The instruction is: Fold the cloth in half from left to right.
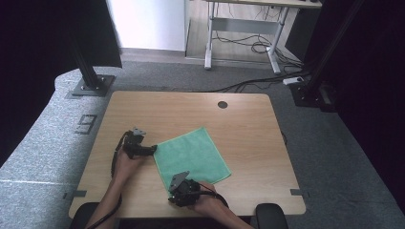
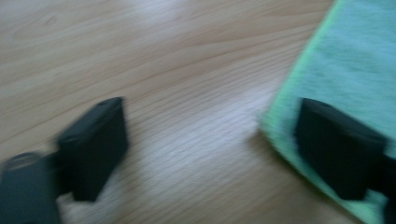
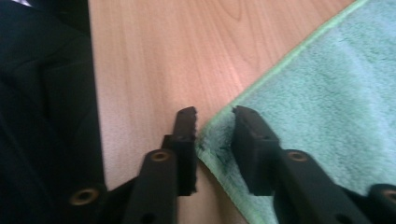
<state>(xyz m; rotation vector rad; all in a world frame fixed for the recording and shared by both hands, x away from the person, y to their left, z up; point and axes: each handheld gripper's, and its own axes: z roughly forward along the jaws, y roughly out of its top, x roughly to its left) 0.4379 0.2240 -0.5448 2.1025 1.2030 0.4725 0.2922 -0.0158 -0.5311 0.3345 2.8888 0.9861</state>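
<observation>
A green cloth (image 1: 193,155) lies flat on the wooden table (image 1: 239,129), turned like a diamond. My left gripper (image 1: 153,149) sits low at the cloth's left corner. In the left gripper view the left gripper (image 2: 210,112) is open wide, one jaw over bare wood and the other over the cloth's corner (image 2: 336,70). My right gripper (image 1: 172,190) is at the cloth's near corner. In the right gripper view the right gripper (image 3: 215,114) has its jaws close together, and a puckered fold of the cloth's edge (image 3: 212,135) is pinched between them.
A round cable hole (image 1: 222,104) is in the table's far side. The table's near edge (image 1: 143,213) runs just behind both hands. Black frame posts (image 1: 88,71) stand on the carpet beyond the table, and a desk with cables (image 1: 248,33) stands farther back.
</observation>
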